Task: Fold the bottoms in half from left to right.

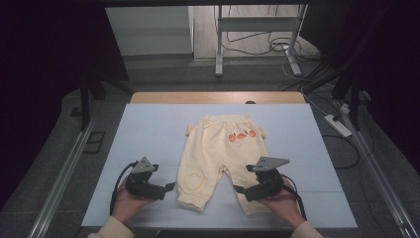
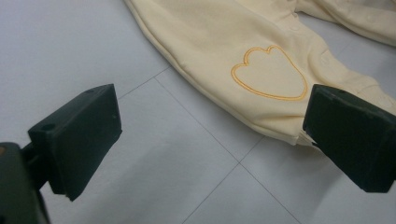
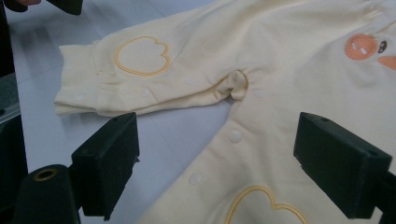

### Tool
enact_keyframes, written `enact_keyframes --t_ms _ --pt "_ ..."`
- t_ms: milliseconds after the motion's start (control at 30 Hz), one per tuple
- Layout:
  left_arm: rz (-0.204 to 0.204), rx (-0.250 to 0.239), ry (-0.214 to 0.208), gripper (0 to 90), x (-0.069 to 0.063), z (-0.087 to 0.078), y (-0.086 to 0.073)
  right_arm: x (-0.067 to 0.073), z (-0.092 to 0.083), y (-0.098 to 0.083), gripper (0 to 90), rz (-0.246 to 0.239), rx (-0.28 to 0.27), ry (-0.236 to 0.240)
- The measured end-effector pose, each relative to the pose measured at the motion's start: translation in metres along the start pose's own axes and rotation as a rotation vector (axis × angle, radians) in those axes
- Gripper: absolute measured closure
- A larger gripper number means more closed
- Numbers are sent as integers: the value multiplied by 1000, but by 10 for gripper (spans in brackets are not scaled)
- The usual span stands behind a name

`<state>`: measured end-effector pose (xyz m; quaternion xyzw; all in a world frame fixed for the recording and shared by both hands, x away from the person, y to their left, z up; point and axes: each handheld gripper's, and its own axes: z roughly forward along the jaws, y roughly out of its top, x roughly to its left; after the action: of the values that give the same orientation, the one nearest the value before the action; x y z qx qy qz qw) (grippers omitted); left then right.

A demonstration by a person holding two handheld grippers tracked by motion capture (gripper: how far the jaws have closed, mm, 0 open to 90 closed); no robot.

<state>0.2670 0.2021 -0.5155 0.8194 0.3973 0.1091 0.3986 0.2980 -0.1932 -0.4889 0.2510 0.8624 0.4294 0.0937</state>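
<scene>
The yellow baby pants (image 1: pixel 221 156) lie flat in the middle of the white table (image 1: pixel 148 129). If I pinch just the top layer, a leg could bunch up (the cloth is thin). My left gripper (image 1: pixel 170 187) and right gripper (image 1: pixel 238 189) both gape wide, holding nothing.

table (image 1: pixel 148 129): white sheet top, faint seam lines, wood edge at far side | on it: pale yellow baby pants (image 1: pixel 220 148), flat, waistband far, legs toward near edge
</scene>
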Motion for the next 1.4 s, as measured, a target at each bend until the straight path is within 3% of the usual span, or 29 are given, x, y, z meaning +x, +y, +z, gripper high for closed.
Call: enact_keyframes --t_ms 633,1400 --pt "-2 0 -5 43 0 1 0 21 25 13 142 -41 17 66" --pt "-6 -5 -4 45 1 -1 0 51 58 32 146 -45 17 183"
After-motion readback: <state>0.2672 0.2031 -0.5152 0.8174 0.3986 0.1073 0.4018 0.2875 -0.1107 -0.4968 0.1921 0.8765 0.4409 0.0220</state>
